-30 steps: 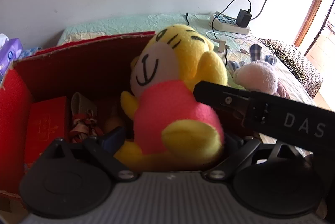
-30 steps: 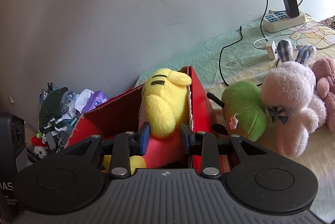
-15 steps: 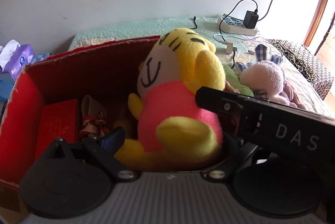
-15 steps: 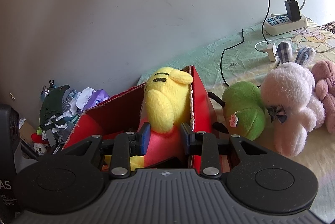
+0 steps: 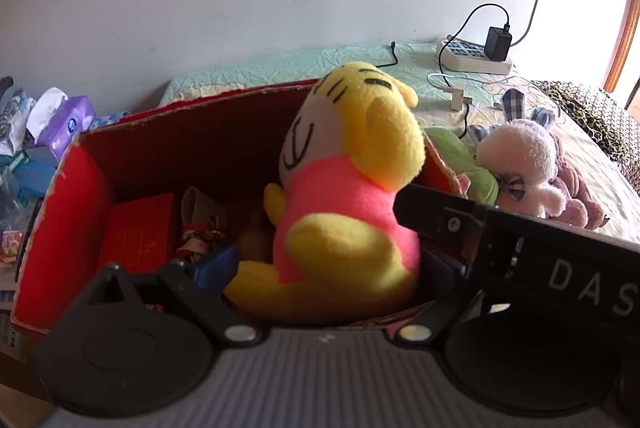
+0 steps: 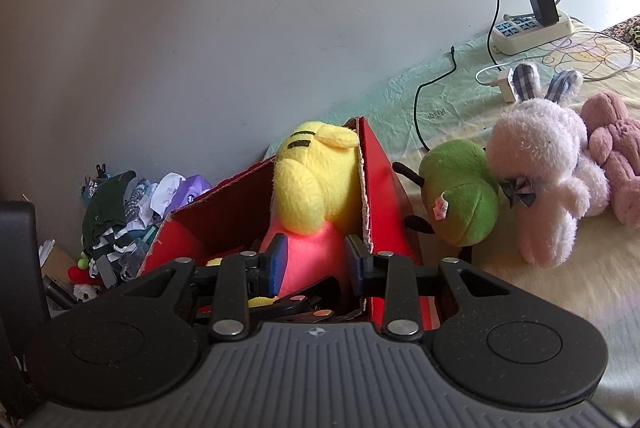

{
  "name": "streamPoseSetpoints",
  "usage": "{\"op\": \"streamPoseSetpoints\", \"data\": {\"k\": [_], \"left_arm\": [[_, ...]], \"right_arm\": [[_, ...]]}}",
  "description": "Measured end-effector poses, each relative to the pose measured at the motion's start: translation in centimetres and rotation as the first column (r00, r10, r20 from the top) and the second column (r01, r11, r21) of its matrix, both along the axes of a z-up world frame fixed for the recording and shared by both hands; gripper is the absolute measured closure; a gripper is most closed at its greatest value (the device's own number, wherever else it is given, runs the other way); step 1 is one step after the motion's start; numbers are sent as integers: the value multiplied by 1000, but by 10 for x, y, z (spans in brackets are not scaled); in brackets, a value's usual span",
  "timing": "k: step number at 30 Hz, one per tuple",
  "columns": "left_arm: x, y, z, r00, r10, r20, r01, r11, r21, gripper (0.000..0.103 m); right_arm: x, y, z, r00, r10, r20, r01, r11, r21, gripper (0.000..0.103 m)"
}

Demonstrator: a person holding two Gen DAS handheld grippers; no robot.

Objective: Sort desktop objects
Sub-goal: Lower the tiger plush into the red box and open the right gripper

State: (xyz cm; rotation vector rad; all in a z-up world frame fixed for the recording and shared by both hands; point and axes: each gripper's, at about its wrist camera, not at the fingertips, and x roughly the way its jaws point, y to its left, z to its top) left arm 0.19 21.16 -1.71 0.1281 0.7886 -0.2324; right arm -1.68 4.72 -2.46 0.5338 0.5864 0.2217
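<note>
Right wrist view has the yellow plush (image 6: 316, 183) sitting upright in the right end of the red box (image 6: 384, 187), leaning on that end wall, and the right hand-held gripper (image 6: 314, 262) has its pads on either side of the pink belly, so I'd say it's pinching the toy, though I can't rule out a loosening grip. Left hand-held gripper (image 5: 320, 268) is spread wide at the box's near edge, one blue-tipped finger (image 5: 216, 262) left of the plush, gripping nothing.

Progress-wise I'd call it partway: this plush looks basically delivered, only the let-go is left. Not yet boxed, on the bed just beside the box's right end: a green plush (image 6: 460, 195), a white bunny (image 6: 540, 163) touching it, and a pink plush (image 6: 616, 155) beyond that.

Box contents in the left view: a small red carton (image 5: 136, 232) at the left end, some patterned bundle (image 5: 200, 228) next to it, something brownish I can't make out, then the plush. Power strip (image 6: 532, 29) and cables sit near the wall.
</note>
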Motion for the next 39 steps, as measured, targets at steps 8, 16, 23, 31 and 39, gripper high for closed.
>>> {"op": "streamPoseSetpoints", "data": {"k": [8, 16, 23, 31, 39], "left_arm": [[0, 1, -1, 1000, 16, 0, -16, 1000, -8, 8], [0, 1, -1, 1000, 25, -2, -25, 1000, -15, 8], [-1, 1, -2, 999, 33, 12, -33, 999, -19, 8], [-4, 12, -4, 999, 36, 23, -34, 995, -94, 8], [-19, 20, 1, 996, 61, 70, -52, 992, -114, 8]], "right_arm": [[0, -1, -1, 1000, 1, -1, -1, 1000, 7, 69], [0, -2, -1, 1000, 1, 1, -1, 1000, 14, 69], [-4, -7, -3, 1000, -2, 3, 2, 998, 63, 69], [-15, -14, -4, 999, -9, 35, 5, 995, 100, 69], [-40, -44, -6, 995, -16, 94, 10, 998, 66, 62]]}}
